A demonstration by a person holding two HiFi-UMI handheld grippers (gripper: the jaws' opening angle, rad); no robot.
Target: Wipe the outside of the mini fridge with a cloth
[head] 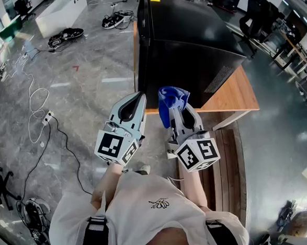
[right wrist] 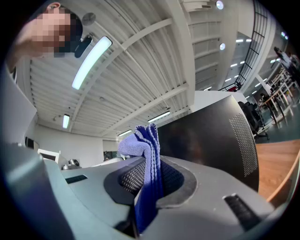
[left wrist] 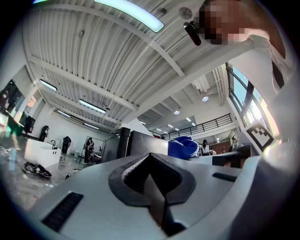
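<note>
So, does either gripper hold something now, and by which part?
The right gripper is shut on the blue cloth, pinching a bunched fold of it; part sticks out past the jaws. The left gripper is shut, holding nothing.

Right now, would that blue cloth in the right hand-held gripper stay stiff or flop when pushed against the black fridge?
Probably floppy: the blue cloth bunches and folds over above the right hand-held gripper, holding no flat shape. Likely light, since a narrow pinch alone carries it. Its ribbed, textured weave suggests it would drag rather than slide.
</note>
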